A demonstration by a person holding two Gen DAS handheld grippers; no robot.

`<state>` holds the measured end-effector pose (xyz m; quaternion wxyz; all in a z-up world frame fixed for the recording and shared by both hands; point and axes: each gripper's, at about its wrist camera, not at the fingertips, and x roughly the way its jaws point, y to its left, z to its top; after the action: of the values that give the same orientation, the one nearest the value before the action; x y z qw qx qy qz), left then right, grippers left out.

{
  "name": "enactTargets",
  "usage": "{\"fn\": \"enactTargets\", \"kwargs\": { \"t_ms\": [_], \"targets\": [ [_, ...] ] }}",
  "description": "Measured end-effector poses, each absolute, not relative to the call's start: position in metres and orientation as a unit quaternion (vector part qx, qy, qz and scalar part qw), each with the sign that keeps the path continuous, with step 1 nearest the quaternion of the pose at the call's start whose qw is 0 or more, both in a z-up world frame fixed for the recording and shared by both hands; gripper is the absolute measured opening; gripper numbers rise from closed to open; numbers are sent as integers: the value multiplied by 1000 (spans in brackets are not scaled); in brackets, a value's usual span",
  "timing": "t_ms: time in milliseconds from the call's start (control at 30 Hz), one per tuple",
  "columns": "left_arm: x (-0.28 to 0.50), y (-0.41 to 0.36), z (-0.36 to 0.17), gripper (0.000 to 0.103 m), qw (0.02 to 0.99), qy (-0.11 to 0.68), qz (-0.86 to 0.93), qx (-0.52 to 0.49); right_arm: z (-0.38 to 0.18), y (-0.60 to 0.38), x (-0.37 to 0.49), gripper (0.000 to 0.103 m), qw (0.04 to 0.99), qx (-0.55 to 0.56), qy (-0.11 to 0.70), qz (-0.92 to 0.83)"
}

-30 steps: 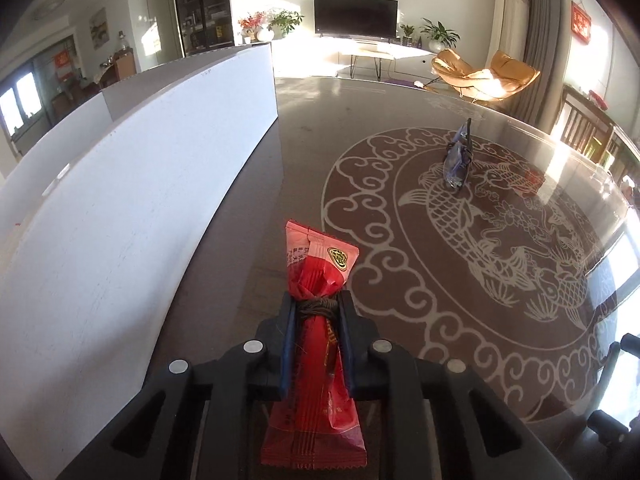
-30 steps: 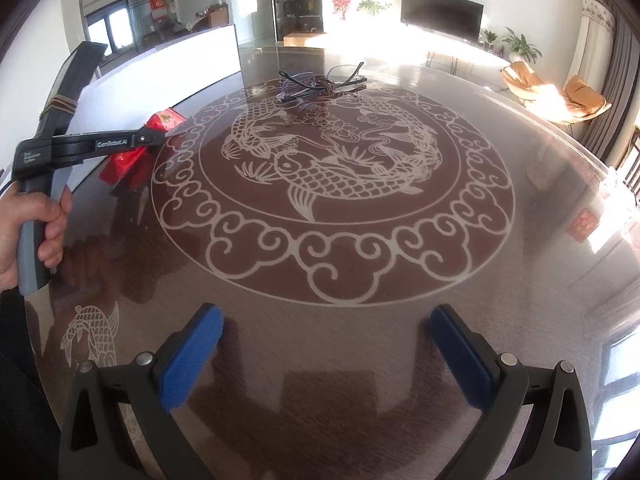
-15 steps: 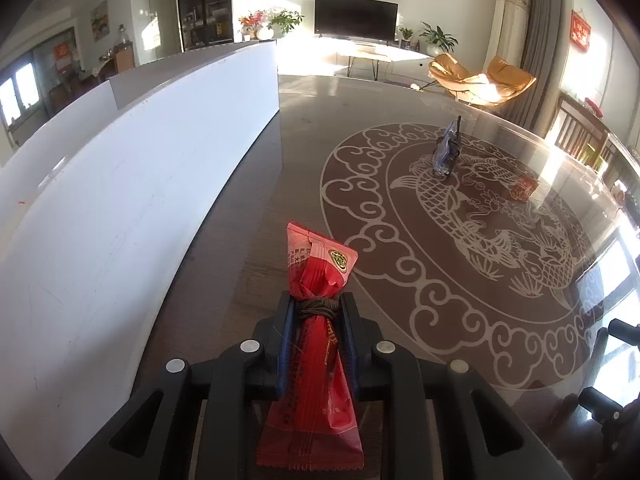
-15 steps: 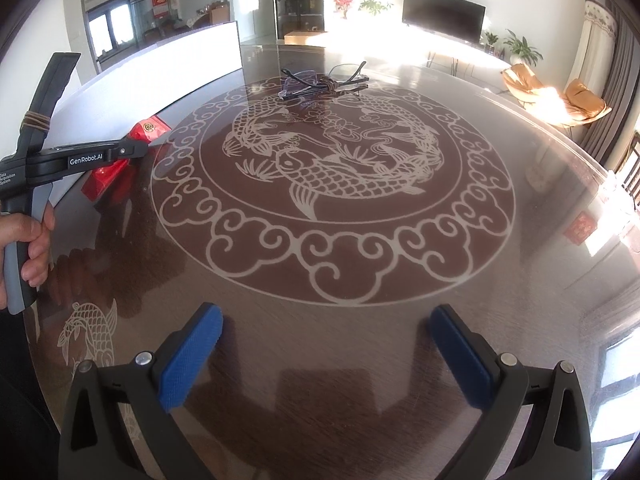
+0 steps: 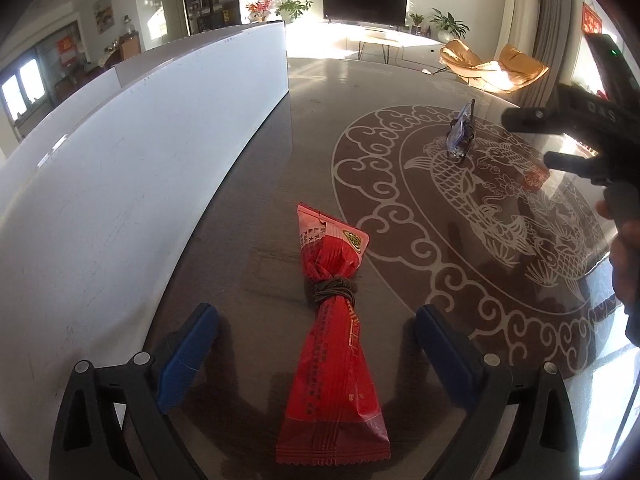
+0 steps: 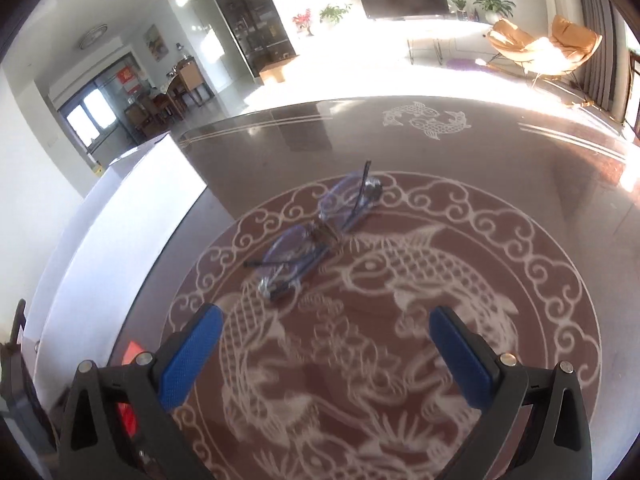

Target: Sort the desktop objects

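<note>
Lying between parted fingers point(image 5: 188, 350): snack packet point(image 5: 334, 344)

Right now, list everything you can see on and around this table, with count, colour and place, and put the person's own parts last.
snack packet: one, red, tied with a dark band, lying on the table between the left tongs' opening jaws, untouched
glasses: one pair, folded, bluish lenses, dark arms, on the fish pattern ahead of the right tongs
table: one, dark brown, glossy, pale fish and cloud pattern
board: one, white, upright along the table's left side
television: one, black, far wall
lounge chair: one, orange, beyond the table
left tongs: blue pads, black frame
right tongs: blue pads, open, empty
</note>
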<state>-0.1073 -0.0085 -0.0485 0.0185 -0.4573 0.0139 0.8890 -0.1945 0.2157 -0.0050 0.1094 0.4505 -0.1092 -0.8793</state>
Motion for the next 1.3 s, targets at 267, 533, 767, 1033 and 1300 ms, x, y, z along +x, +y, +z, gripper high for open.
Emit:
{"fn": "enactTargets", "kwargs": {
  "t_ms": [267, 533, 767, 1033, 1300],
  "targets": [
    [-108, -9, -49, 101, 19, 12, 889, -457, -24, 162, -256, 55, 77, 490, -28, -868],
    [-107, -7, -48, 101, 23, 14, 889, -456, -26, 174, -178, 27, 126, 464, 28, -876],
    [-109, -5, -48, 101, 27, 17, 889, -456, -29, 207, -39, 27, 131, 437, 38, -889],
    [-110, 2, -50, 103, 35, 21, 888, -458, -35, 213, -10, 88, 96, 442, 34, -891],
    [-113, 6, -53, 103, 35, 21, 887, -459, -39, 206, -19, 103, 96, 454, 54, -884]
  ]
}}
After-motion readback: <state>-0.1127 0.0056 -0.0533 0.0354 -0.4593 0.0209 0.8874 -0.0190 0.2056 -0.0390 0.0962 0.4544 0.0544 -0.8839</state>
